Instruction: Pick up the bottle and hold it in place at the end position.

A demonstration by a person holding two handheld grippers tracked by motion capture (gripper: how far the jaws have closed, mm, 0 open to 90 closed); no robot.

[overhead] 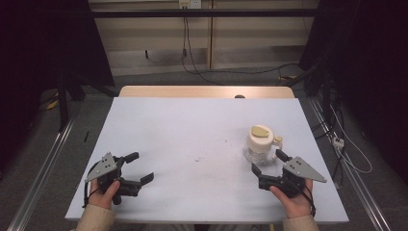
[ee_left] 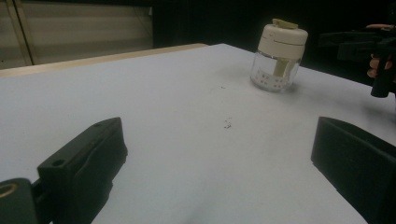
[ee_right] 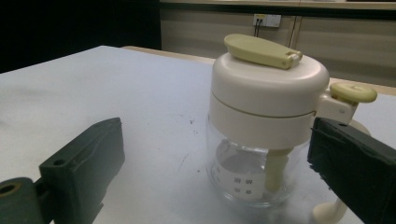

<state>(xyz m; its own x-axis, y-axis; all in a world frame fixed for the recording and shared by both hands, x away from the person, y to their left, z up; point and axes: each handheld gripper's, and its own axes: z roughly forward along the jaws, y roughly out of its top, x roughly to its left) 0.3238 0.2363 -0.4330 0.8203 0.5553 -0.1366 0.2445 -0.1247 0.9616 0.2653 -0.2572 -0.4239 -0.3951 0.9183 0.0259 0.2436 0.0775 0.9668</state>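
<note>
Right tongs [overhead: 268, 161] held apart, approach step: jar [overhead: 260, 143] flanked, untouched. Next: advance, closure on cream lid [ee_right: 268, 93]. Left tongs [overhead: 138, 166] apart, idle on tabletop [overhead: 192, 125].

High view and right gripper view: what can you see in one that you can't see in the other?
The high view alone takes in the person's two hands, the left gripper, wide open on bare table, and the floor with its cables.

The right gripper view alone gets close enough to show the stem and white printed label inside the jar's clear glass bottom, and the small round knob sticking out beside the lid.

Both show the jar with its cream lid, the white table, and the open right gripper just short of the jar.
</note>
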